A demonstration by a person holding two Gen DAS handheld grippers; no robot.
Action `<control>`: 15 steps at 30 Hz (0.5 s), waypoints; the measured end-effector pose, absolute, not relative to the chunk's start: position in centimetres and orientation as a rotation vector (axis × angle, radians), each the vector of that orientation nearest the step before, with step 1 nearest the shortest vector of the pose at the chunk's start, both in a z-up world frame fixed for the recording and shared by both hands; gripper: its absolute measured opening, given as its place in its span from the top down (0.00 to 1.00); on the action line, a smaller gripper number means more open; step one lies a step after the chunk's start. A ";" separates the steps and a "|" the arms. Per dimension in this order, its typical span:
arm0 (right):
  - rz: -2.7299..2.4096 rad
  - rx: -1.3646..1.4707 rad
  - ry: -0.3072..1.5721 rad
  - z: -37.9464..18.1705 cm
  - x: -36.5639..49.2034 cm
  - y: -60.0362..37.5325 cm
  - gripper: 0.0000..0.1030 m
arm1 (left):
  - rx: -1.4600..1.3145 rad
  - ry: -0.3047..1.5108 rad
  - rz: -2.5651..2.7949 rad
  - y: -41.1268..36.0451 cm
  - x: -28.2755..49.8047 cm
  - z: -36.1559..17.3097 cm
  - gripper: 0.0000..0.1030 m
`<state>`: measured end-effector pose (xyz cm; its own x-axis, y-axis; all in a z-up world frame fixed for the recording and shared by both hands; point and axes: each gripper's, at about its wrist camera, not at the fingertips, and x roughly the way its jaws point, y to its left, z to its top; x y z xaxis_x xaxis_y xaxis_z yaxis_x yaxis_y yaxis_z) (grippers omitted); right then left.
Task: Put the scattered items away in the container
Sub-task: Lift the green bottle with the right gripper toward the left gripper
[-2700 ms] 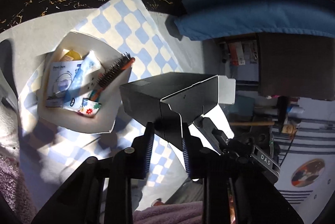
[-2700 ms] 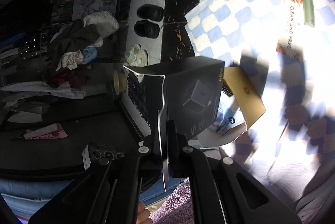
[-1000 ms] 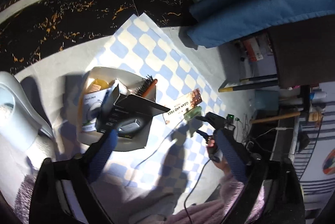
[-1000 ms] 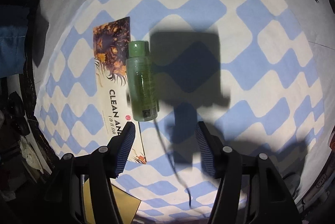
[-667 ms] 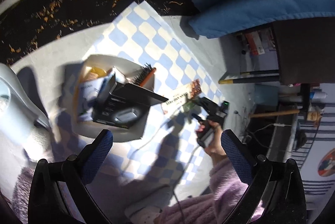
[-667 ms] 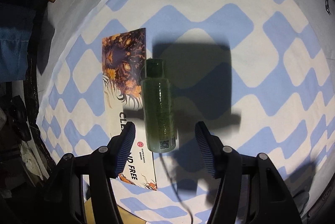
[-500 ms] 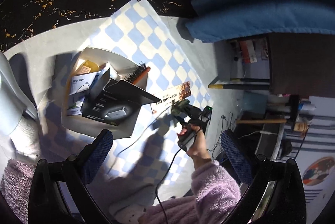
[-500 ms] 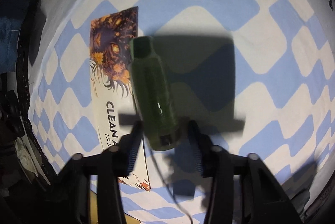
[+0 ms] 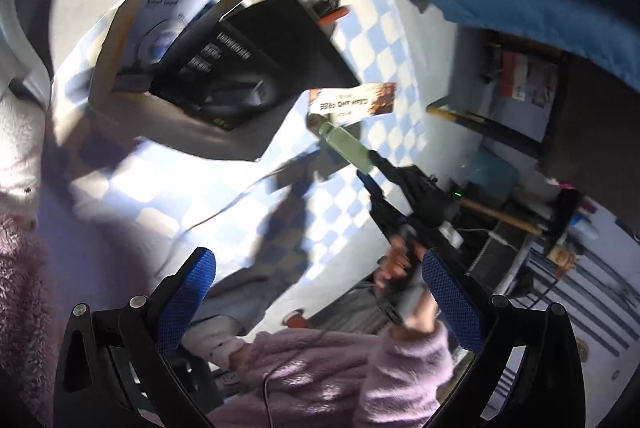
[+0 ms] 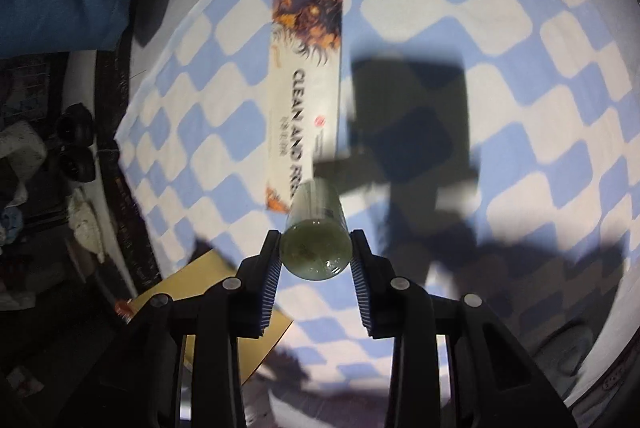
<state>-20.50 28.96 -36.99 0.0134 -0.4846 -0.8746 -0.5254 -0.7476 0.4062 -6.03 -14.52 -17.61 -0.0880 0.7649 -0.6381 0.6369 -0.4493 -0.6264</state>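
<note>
One green bottle (image 10: 316,228) is clamped in the right hand-held gripper (image 10: 316,252), whose jaws have just been closing, lifted off the checkered cloth (image 10: 520,28); next comes carrying it to the white container (image 9: 224,144), while the left hand-held gripper (image 9: 320,292) hangs wide and empty.

Green bottle (image 10: 316,228): translucent, smooth plastic, its base glossy with small highlights. Right claw (image 10: 315,252): matt black plastic frame, finely ribbed blue pads, bright metal screw heads. Left claw (image 9: 320,292): the same black frame; pads (image 9: 188,292) show a blue, mesh-like texture. Checked cloth (image 10: 520,28): soft matt woven fabric, blue and cream. Long carton (image 10: 308,84): printed card, faint sheen. White container (image 9: 224,144): matt card. Black box (image 9: 256,68): smooth, semi-gloss card. Sleeve (image 9: 400,368): fluffy lilac fleece.
</note>
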 end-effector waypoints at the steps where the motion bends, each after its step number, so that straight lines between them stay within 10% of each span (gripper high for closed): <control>1: 1.874 -2.245 1.143 -36.0 -19.7 28.2 0.66 | -2.019 -1.577 1.565 -14.3 -6.1 -17.6 0.00; 8: 2.015 -2.507 1.275 -28.4 -14.4 20.1 0.66 | -2.040 -1.442 1.510 -13.0 -7.6 -17.3 0.00; 15: 2.079 -2.641 1.409 -25.6 -10.8 15.8 0.66 | -1.955 -1.736 1.509 -16.1 -7.5 -17.8 0.00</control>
